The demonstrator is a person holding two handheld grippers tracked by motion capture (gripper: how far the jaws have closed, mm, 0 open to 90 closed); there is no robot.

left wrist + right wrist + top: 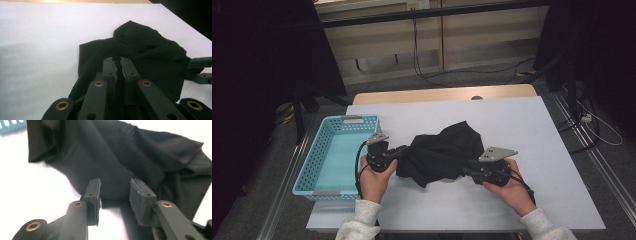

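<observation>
Left gripper [118, 62], cloth [140, 52], white table [37, 37]

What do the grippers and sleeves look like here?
Both the left gripper and right gripper are black, with two jaws on linkage arms with brass-coloured pivots, dark flat pads, a grey three-cornered plate on top and a trailing black cable. The sleeves are light, fleecy-looking.

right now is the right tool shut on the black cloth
No, the right tool stands open, its pads apart at the black cloth edge.

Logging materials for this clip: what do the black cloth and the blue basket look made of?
Black cloth: seemingly thin woven or knit fabric, matte, since it drapes in soft folds. Blue basket: likely moulded plastic, smooth, with a regular grid of holes in its walls.
</observation>
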